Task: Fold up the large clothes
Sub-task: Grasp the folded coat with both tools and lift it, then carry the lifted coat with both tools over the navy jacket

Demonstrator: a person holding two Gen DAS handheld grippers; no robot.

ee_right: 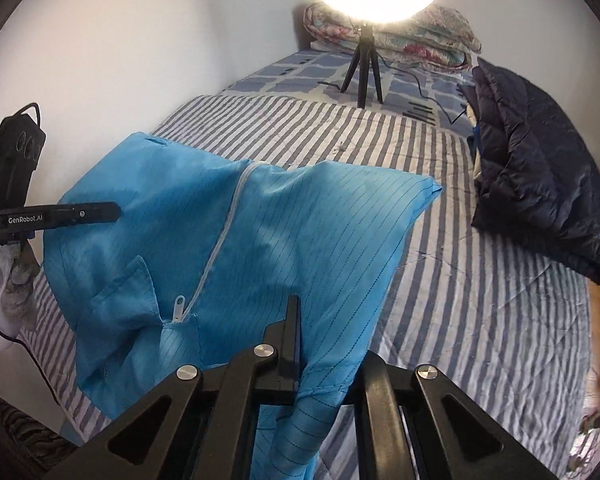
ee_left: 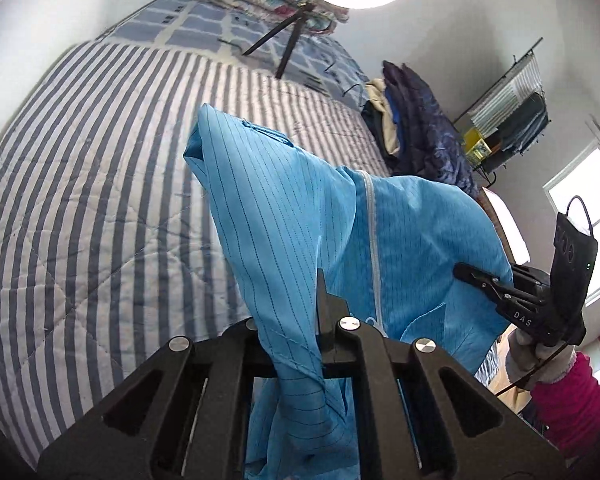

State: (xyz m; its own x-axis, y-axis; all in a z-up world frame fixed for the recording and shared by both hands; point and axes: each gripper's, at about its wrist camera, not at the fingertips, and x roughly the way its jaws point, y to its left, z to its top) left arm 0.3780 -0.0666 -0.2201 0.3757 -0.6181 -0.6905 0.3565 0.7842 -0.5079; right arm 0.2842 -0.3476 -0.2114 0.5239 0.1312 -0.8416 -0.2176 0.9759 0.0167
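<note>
The blue garment (ee_left: 284,200) is held up above the striped bedspread (ee_left: 80,200), pinched at two places. The left gripper (ee_left: 320,320) is closed on a bunched fold of the cloth, which is seen running between its jaws and hanging down below them. The right gripper (ee_right: 296,332) is likewise clamped on the fabric, with a twisted strip of it trailing beneath. From the left claw, the zipper (ee_left: 374,248) is seen just ahead and to the right, with the other claw further right still; from the right claw, the zipper pull (ee_right: 179,305) and a collar flap lie ahead and to the left.

The step in hand is judged to be the lifting and spreading of the garment before it is laid flat. For this to be done well, both grips should be kept firm, the two claws drawn apart until the cloth between them is taut, and the twist in the hanging parts shaken out. The garment should then be lowered onto the bare bedspread ahead of both claws, clear of the dark padded jacket (ee_right: 540,168) and the ring-light tripod (ee_right: 360,68).
</note>
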